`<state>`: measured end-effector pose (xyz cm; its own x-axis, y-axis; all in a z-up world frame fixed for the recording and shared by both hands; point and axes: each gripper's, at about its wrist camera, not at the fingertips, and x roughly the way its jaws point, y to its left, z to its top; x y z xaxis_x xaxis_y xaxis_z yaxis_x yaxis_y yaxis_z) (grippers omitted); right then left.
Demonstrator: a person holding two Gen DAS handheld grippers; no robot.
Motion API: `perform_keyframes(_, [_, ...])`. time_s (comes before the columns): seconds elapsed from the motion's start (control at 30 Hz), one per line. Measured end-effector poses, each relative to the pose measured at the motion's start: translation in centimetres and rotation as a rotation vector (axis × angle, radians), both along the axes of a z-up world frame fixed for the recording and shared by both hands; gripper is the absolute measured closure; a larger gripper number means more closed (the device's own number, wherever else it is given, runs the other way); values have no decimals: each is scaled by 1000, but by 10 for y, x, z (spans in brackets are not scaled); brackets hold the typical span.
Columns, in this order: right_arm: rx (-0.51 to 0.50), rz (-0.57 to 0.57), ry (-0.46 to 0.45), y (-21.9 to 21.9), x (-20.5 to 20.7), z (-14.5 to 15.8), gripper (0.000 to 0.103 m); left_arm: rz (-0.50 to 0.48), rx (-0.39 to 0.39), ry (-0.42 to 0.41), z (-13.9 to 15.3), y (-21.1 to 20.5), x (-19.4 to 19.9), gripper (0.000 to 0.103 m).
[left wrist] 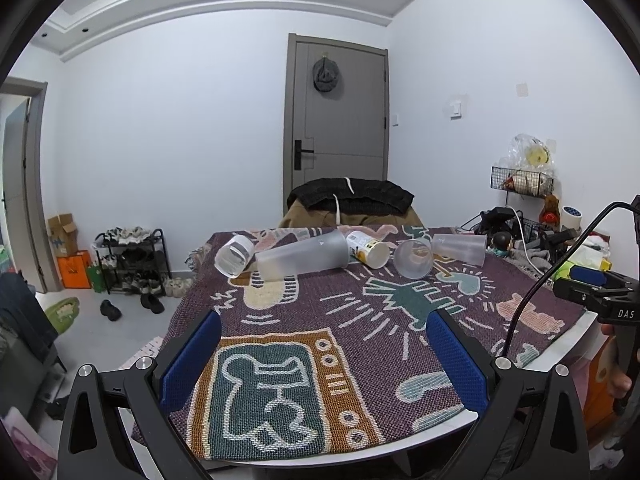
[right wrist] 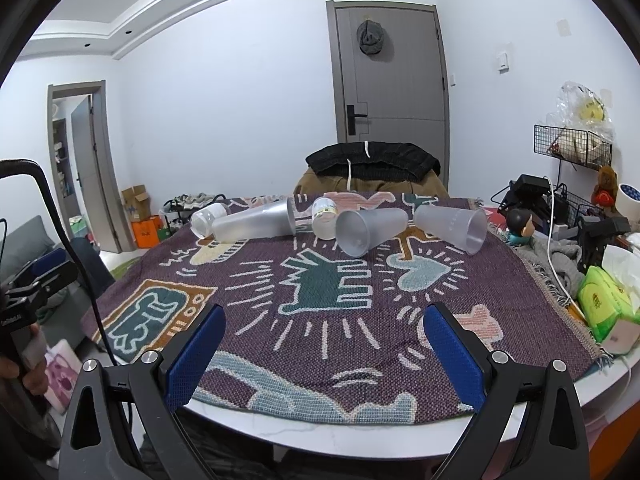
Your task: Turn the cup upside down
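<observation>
Several cups lie on their sides in a row at the far side of the patterned cloth. From the left: a small clear cup (left wrist: 235,255) (right wrist: 208,217), a tall frosted cup (left wrist: 303,255) (right wrist: 256,223), a white printed paper cup (left wrist: 367,249) (right wrist: 325,217), a frosted cup with its mouth towards me (left wrist: 413,258) (right wrist: 370,230), and a frosted cup at the right (left wrist: 460,249) (right wrist: 454,225). My left gripper (left wrist: 326,354) is open and empty over the near left of the table. My right gripper (right wrist: 324,346) is open and empty over the near edge.
The patterned cloth (right wrist: 320,280) covers a white table (right wrist: 360,436). Clutter at the right: green tissue pack (right wrist: 602,306), grey cloth, cables, a figurine (right wrist: 522,222), wire racks. A chair with dark clothes (right wrist: 370,166) stands behind the table. Shoe rack (left wrist: 132,258) at the left.
</observation>
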<state>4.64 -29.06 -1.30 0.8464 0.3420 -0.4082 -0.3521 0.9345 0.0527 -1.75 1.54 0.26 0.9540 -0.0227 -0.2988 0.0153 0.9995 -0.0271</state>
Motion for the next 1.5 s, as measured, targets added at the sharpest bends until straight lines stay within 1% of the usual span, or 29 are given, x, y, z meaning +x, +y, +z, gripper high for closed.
perform_keyframes(0.37, [0, 0, 7, -1, 3, -1, 3, 11, 8, -4, -3, -1, 1, 0])
perform_keyframes(0.7, [6, -4, 19, -3, 5, -3, 3, 12, 6, 11, -7, 2, 5, 1])
perform_keyframes(0.9, [-12, -9, 13, -3, 8, -3, 3, 13, 14, 15, -7, 3, 7, 1])
perform_keyframes(1.1, [-3, -25, 19, -5, 25, 8, 3, 14, 32, 4, -2, 3, 14, 1])
perform_keyframes(1.33, [30, -76, 70, -7, 58, 22, 3, 28, 18, -25, 12, 10, 30, 1])
perform_keyframes(1.5, [112, -81, 117, -12, 88, 33, 4, 47, 8, -40, 23, 16, 47, 1])
